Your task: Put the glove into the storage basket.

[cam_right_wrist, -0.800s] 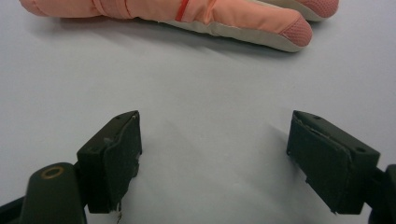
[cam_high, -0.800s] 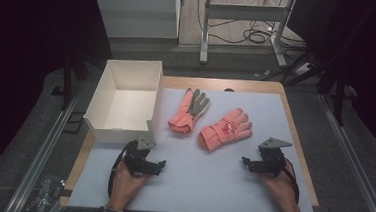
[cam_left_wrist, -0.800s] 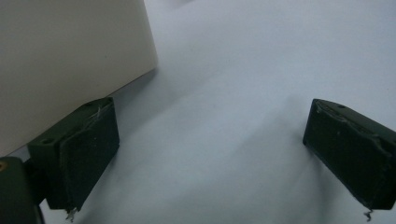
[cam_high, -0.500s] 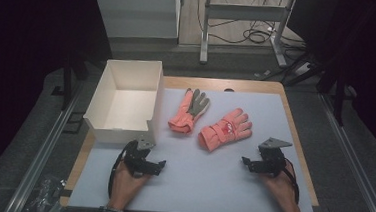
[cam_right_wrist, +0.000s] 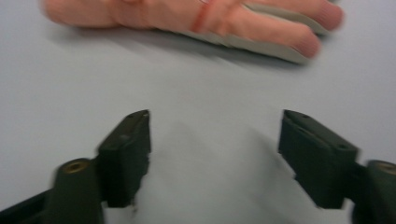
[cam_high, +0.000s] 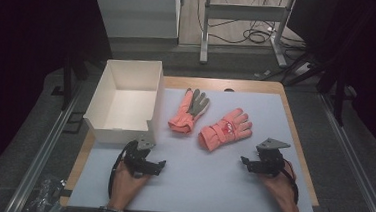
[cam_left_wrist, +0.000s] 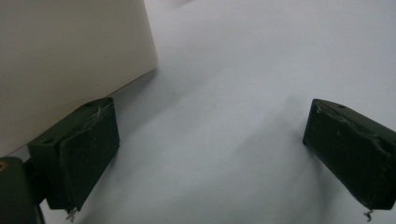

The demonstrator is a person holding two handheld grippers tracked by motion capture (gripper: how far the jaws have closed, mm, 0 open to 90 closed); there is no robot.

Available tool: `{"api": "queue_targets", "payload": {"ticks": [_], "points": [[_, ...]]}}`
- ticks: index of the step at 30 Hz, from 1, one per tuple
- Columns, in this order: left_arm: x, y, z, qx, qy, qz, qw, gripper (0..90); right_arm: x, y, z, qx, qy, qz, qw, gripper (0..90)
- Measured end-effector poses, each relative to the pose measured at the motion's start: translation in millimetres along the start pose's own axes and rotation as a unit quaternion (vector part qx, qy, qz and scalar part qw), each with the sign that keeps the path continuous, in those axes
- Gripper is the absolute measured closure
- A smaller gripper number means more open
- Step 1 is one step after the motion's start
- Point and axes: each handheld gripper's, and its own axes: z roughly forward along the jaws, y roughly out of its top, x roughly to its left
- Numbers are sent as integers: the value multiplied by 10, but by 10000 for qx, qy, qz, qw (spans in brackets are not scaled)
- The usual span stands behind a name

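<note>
Risk lies in the limp glove (cam_high: 225, 129) ahead of the open, empty right claw (cam_high: 247, 163); a shallow pinch could snag one finger only; the left claw (cam_high: 158, 165), also open, sits beside the box (cam_high: 108, 91).

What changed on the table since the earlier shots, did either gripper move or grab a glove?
Nothing visibly changed. The left gripper and right gripper rest open and empty on the table mat. The two pink gloves and the white box lie where they were.
</note>
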Motion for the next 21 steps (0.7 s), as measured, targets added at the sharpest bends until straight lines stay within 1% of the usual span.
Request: {"api": "queue_targets", "payload": {"ticks": [1,2,4,6,7,8,9,11,12,13,14,15,17,18,19,21], "points": [[0,0,0,0,0,0,10000,36,0,0,0,0,0,0,10000,288],[0,0,0,0,0,-1,10000,36,26,16,-6,-24,90,3,10000,327],[-1,0,0,0,0,-7,10000,36,137,80,-2,-55,333,-51,9994,426],[-1,0,0,0,2,-7,10000,36,236,133,25,-10,512,-197,9985,542],[-3,-1,0,-1,3,-18,10000,35,307,167,47,1,590,-268,9979,626],[-1,-1,0,-2,1,-6,10000,36,358,190,67,-24,659,-292,9974,686],[-3,-1,0,-3,2,-21,10000,35,408,218,103,-36,787,-293,9965,741],[-3,-1,0,-2,2,-21,10000,36,472,259,157,-37,953,-306,9950,805],[-3,-1,0,-1,1,-20,10000,35,550,314,215,-47,1058,-366,9937,835],[-3,-1,0,-1,1,-20,10000,36,582,337,233,-44,1095,-393,9932,845],[-2,-1,0,-1,0,-18,10000,36,582,337,233,-44,1095,-393,9932,845],[-3,-1,0,0,1,-19,10000,36,670,409,289,-91,1178,-481,9918,855],[-1,-1,0,-1,1,-5,10000,36,724,462,339,-96,1274,-500,9905,855],[-3,-1,0,-2,2,-20,10000,36,724,462,339,-96,1274,-500,9905,855],[-3,-1,0,-3,3,-19,10000,36,782,520,406,-88,1331,-534,9896,855],[-3,-1,0,-2,2,-20,10000,36,799,539,426,-86,1341,-529,9895,855]]}}
